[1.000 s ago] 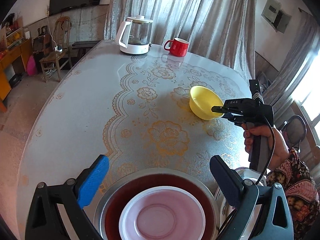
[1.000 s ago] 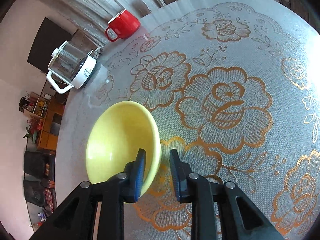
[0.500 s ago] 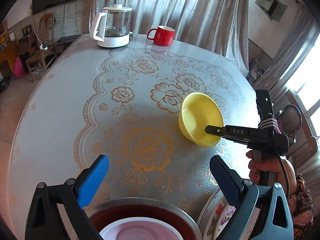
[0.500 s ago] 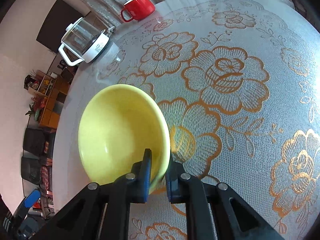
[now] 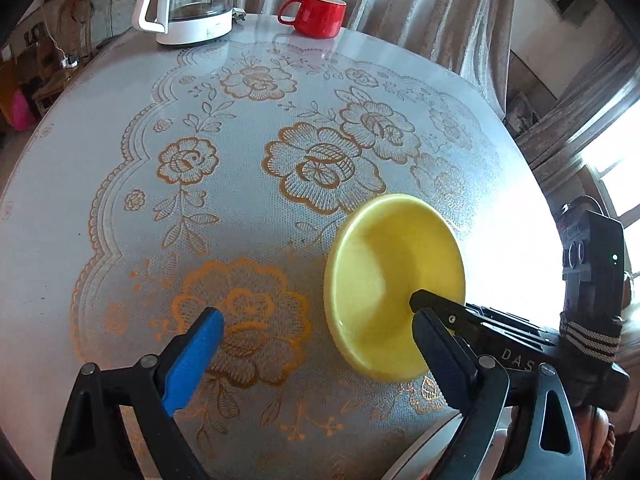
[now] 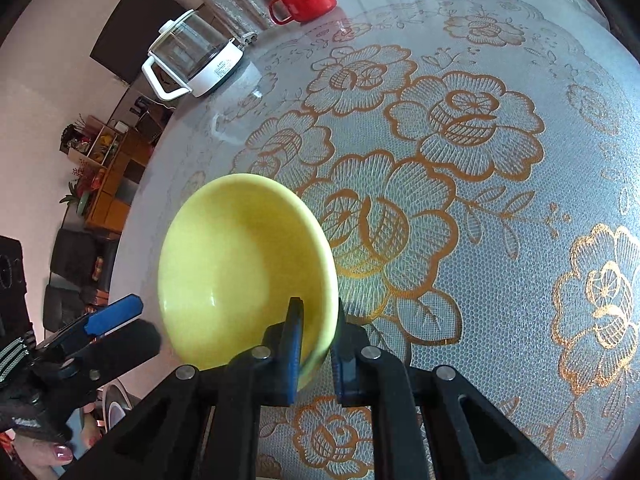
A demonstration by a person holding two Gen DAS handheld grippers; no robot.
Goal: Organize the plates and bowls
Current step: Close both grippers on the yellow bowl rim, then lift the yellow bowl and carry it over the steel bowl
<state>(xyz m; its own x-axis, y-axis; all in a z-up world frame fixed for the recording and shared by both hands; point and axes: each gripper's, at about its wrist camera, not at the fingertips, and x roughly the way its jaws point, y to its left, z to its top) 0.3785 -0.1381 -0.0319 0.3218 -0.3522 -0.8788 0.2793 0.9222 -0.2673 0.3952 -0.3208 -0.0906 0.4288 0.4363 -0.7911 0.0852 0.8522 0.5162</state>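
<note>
Since a second ago we have lifted the yellow bowl [image 5: 394, 280] off the desk [image 5: 120, 208] and tipped it. From the left wrist, our left gripper [image 5: 316, 348] gapes wide, holding nothing. One kettle [image 5: 184, 0], one mug [image 5: 316, 14]. From the right wrist, our right gripper [image 6: 318, 354] pinches the single bowl's rim for carrying.

Grey curtains [image 5: 384, 4] hang behind the lace-covered table [image 5: 80, 184]; a bright window [image 5: 616, 176] glares at right.
</note>
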